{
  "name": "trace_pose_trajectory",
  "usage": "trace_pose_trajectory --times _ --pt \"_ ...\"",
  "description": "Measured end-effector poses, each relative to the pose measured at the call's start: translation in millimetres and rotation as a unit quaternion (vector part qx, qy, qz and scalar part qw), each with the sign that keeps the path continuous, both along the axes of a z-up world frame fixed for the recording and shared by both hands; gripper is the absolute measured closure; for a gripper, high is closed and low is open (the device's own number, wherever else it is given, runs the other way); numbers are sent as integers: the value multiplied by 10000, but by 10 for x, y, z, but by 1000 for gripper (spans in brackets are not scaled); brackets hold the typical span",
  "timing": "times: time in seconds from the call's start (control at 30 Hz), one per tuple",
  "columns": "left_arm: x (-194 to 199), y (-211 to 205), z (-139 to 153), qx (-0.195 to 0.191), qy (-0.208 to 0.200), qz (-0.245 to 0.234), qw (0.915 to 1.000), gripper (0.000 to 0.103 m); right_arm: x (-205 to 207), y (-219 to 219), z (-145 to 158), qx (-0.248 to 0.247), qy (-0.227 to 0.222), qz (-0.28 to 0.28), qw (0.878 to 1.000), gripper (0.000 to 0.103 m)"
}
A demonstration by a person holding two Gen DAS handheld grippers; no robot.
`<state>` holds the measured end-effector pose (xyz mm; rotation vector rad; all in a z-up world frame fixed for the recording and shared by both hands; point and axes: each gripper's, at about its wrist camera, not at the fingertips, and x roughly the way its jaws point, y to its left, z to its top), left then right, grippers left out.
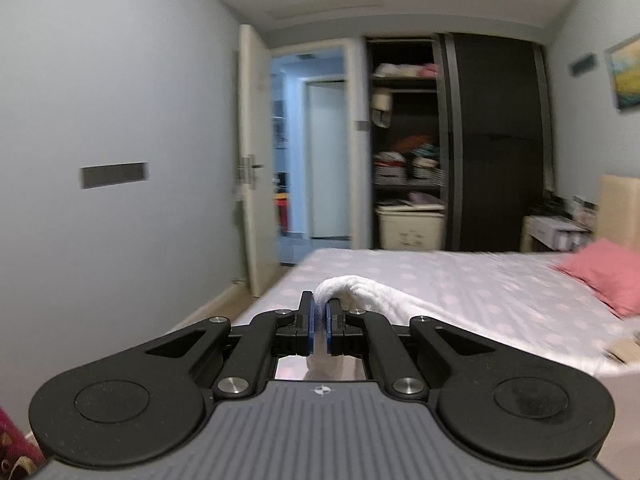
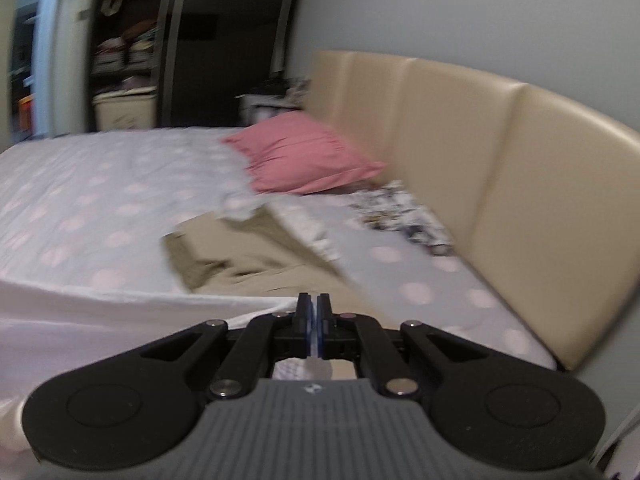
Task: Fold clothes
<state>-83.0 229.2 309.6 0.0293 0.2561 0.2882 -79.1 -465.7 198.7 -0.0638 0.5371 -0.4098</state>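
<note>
Risk: fluffy white cloth (image 1: 372, 294) slipping from left gripper (image 1: 320, 312), jaws clamped on a bunched corner; right gripper (image 2: 314, 312) pinches a thin white edge, nearly closed

Two wrist views held low over a bed

The left view is aimed across the bed (image 1: 460, 280) toward the wardrobe (image 1: 452, 140); the right is turned toward the headboard (image 2: 480, 160). The pink pillow (image 1: 604, 272) is shared.

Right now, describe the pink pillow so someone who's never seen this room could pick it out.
Find the bed with its pale dotted sheet. At its head, against the beige padded headboard, lies the pink pillow. It is the only solid pink thing there; the cloths beside it are tan or patterned.
</note>
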Motion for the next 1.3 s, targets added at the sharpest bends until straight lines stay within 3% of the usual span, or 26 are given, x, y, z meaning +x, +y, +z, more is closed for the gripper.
trace_pose_trajectory --times 0.17,0.3,0.53,0.7,0.93,1.0,1.1,1.23,1.3 --pt "24 -313 -65 353 295 -411 9981 100 62 -288 99 -65 -53 -311 9995 100" --pt "394 -313 -258 331 660 -421 9964 100 238 -374 52 -125 54 -391 9991 100" --pt "1214 -242 -741 295 1425 -334 9888 100 1021 -348 -368 -252 638 -220 9974 100" --pt "1637 -303 -1133 395 1827 -397 9816 100 1586 -361 -882 -190 1329 -62 9909 100" --pt "1959 -466 -1439 692 2093 -471 9743 100 1931 -497 -1338 44 1943 48 9809 98" --pt "1998 -484 -1460 708 2123 -475 9735 100 1914 -526 -1286 104 1998 170 9796 96" --pt "2026 -492 -1470 741 2162 -482 9723 100 1858 -545 -1148 90 2041 385 9782 74" --pt "2012 -476 -1461 784 2217 -497 9707 100 1777 -466 -904 -281 2021 962 9742 73" --pt "2023 -459 -1461 784 2238 -481 9703 100 1802 -399 -863 -488 2196 1394 9644 73"
